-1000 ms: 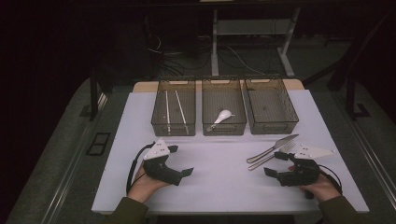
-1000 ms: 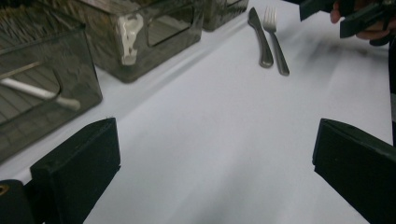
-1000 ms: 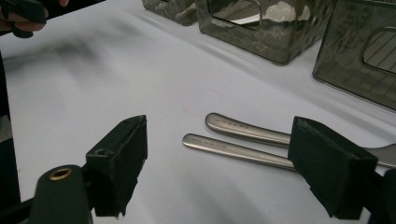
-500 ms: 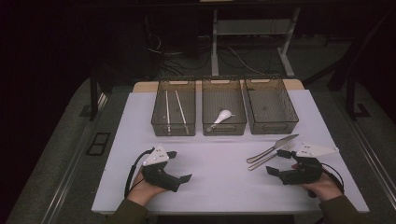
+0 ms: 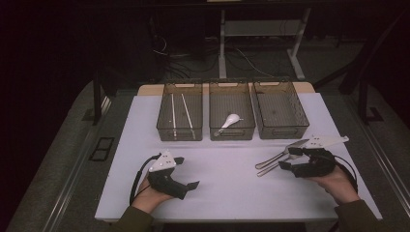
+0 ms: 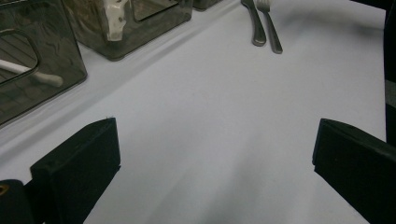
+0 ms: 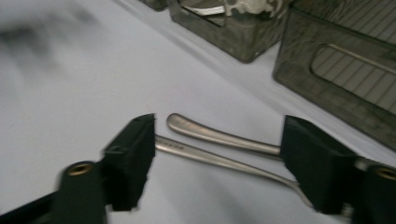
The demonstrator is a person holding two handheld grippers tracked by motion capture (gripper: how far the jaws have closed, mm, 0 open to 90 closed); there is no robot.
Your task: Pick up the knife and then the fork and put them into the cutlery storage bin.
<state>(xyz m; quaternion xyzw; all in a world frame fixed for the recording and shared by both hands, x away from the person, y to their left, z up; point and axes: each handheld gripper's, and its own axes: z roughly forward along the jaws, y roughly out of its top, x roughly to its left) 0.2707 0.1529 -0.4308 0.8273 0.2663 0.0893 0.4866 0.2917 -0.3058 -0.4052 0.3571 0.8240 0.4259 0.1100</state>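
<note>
The right gripper (image 5: 290, 158) hovers low over two pieces of metal cutlery, its jaws spread on either side of the handles and touching neither; they have just been closing in. In the right gripper view the knife handle (image 7: 219, 135) and the fork handle (image 7: 219, 161) lie side by side between the two black pads, bare table showing around them. The right hand (image 5: 333, 181) grips the tool from the near right corner, forearm coming up from the bottom edge, jaws pointing left toward the cutlery. The knife (image 5: 280, 153) and the fork (image 5: 270, 166) are slim, silver and shiny, lying at a slant on the white table (image 5: 232, 193) just in front of the right-hand bin (image 5: 280, 108). The left gripper (image 5: 186, 171) rests near the table's front edge with its jaws wide apart and nothing between them, the left hand (image 5: 147, 193) behind it. Three smoky clear bins stand in a row: the left bin (image 5: 180, 116) holds two white sticks (image 5: 179, 113), and the middle bin (image 5: 231, 116) holds one white spoon (image 5: 229, 121).
</note>
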